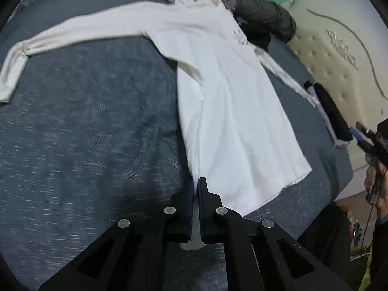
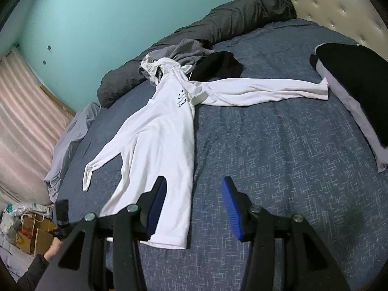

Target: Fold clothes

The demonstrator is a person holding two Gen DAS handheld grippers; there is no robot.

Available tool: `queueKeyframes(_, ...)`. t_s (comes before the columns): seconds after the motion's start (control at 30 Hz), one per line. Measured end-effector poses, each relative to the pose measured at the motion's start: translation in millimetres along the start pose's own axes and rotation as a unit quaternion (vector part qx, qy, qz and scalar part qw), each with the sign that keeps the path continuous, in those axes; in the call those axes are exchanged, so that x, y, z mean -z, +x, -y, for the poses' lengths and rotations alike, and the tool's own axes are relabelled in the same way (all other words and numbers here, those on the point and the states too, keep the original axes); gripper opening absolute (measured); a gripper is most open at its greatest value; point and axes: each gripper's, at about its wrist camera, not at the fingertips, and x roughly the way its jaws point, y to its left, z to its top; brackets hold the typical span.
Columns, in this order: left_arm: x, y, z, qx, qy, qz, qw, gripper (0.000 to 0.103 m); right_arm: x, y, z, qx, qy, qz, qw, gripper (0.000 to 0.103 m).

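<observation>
On blue bed (image 2: 278, 160): white long-sleeve shirt (image 1: 230, 111) flat, sleeves out. L gripper (image 1: 197, 189) pressed together, pinching hem corner. R gripper (image 2: 194, 194) spread, nothing held, over hem. Step: grab hem; next R needs other corner.

The left gripper (image 1: 197, 184) has its fingers (image 1: 205, 194) pinched together on the near hem corner of the white long-sleeved shirt (image 1: 230, 111). Beyond the fingertips the shirt stretches away over the blue bedspread (image 1: 84, 133), one sleeve flung far left, dark bedding (image 1: 264, 17) past its collar.
</observation>
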Motion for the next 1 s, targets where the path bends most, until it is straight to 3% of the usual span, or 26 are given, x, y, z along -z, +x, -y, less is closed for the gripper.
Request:
queueKeyframes(0.13,-4,-21,-26,-0.019,-0.01,0.012,0.9997,0.004,6,13,-10,0.001,-0.006,-0.033,0.999,0.049)
queueKeyframes(0.23,-5,-35,-47,-0.035,-0.02,0.02,0.999,0.003,12,30,-15,0.003,-0.008,-0.061,0.998,0.057)
queueKeyframes(0.57,-25,-72,-89,-0.067,-0.053,0.061,0.9945,0.003,35,76,-36,0.001,-0.011,-0.121,0.993,0.057)
queueKeyframes(1.0,-40,-82,-127,-0.091,-0.076,0.071,0.9904,0.003,57,135,-76,-0.012,-0.029,-0.185,0.982,0.057)
